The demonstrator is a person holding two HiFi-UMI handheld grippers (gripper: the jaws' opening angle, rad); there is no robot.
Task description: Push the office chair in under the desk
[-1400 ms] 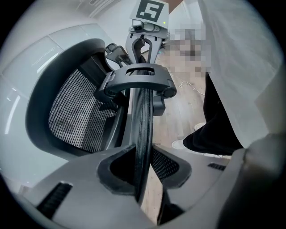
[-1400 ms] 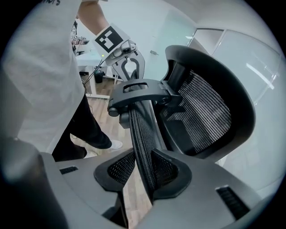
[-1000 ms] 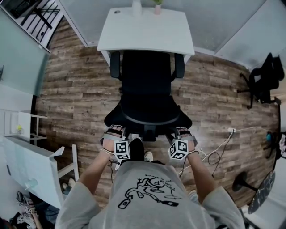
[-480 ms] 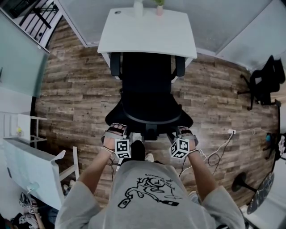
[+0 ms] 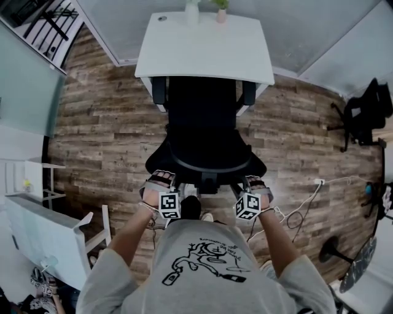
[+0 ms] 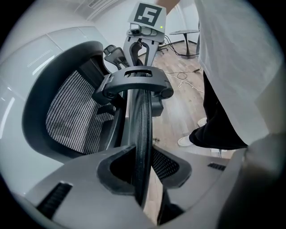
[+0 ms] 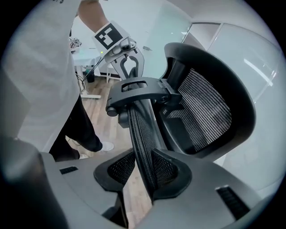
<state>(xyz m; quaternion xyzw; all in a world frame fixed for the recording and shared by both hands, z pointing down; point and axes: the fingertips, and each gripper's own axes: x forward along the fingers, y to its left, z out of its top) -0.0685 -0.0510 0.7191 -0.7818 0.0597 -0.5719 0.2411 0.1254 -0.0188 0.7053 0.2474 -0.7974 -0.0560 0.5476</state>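
A black mesh office chair point(image 5: 206, 132) stands on the wood floor, its seat and armrests partly under the white desk point(image 5: 206, 46). In the head view my left gripper point(image 5: 161, 181) is shut on the left edge of the backrest and my right gripper point(image 5: 253, 183) on the right edge. The left gripper view shows the backrest rim point(image 6: 142, 134) pinched between the jaws, with the headrest point(image 6: 71, 116) to the left. The right gripper view shows the mesh rim point(image 7: 144, 143) clamped the same way, headrest point(image 7: 205, 112) at right.
Two small pots point(image 5: 192, 13) stand at the desk's far edge. A second black chair point(image 5: 362, 113) is at the right, a cable point(image 5: 295, 205) lies on the floor, and a round stand base point(image 5: 334, 248) sits beyond it. Another white desk point(image 5: 43, 239) stands at the lower left.
The chair has rolled a little farther toward the desk, its armrests closer to the desk's front edge. Both grippers keep their hold on the backrest.
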